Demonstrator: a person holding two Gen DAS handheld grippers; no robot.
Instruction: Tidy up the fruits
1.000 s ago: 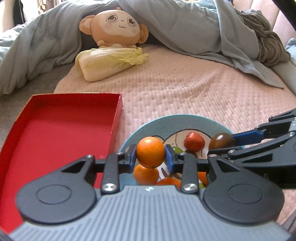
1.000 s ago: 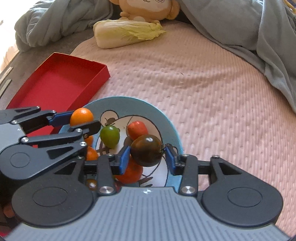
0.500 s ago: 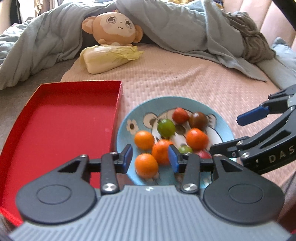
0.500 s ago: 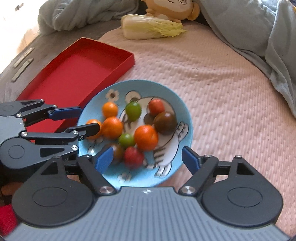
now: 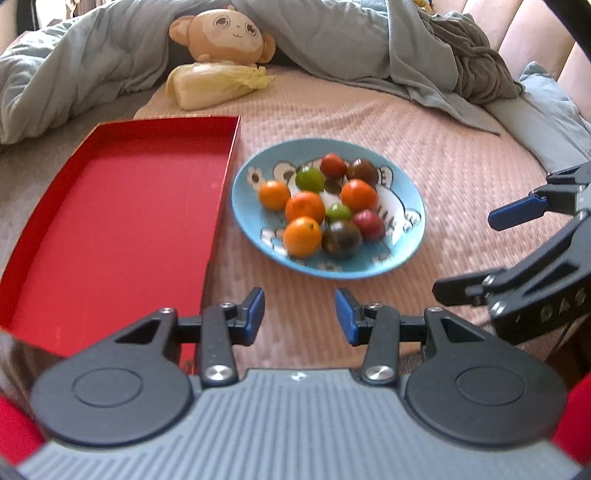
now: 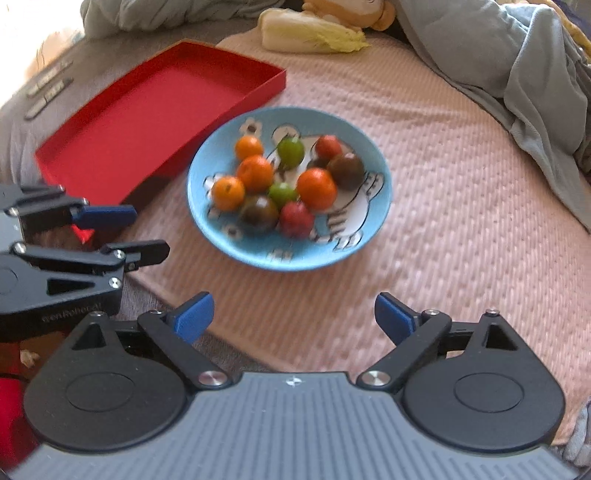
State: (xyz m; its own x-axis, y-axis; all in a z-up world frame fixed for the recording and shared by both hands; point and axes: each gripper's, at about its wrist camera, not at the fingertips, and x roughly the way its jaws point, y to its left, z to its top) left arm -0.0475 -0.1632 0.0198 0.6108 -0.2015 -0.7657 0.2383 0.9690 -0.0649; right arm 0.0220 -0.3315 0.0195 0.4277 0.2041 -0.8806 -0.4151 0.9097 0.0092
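A blue cartoon plate (image 5: 402, 254) (image 6: 373, 236) sits on the pink bedspread and holds several small fruits: orange ones (image 5: 303, 236) (image 6: 228, 192), green ones (image 5: 309, 178) (image 6: 290, 149), red ones (image 5: 368, 223) (image 6: 296, 218) and dark ones (image 5: 341, 238) (image 6: 259, 212). My left gripper (image 5: 299, 315) is open and empty, held back from the plate's near edge. My right gripper (image 6: 293, 319) is open wide and empty, also short of the plate. Each gripper shows at the side of the other's view.
A shallow red tray (image 5: 122, 221) (image 6: 147, 110) lies just left of the plate. A toy cabbage (image 5: 214, 85) (image 6: 310, 35) and a plush monkey (image 5: 225, 31) lie at the back. A grey blanket (image 5: 369, 44) is piled behind and to the right.
Both grippers let go of their fruit, an orange one on the left and a dark one on the right, opened, and drew back from the plate. All fruit now rests on the plate.
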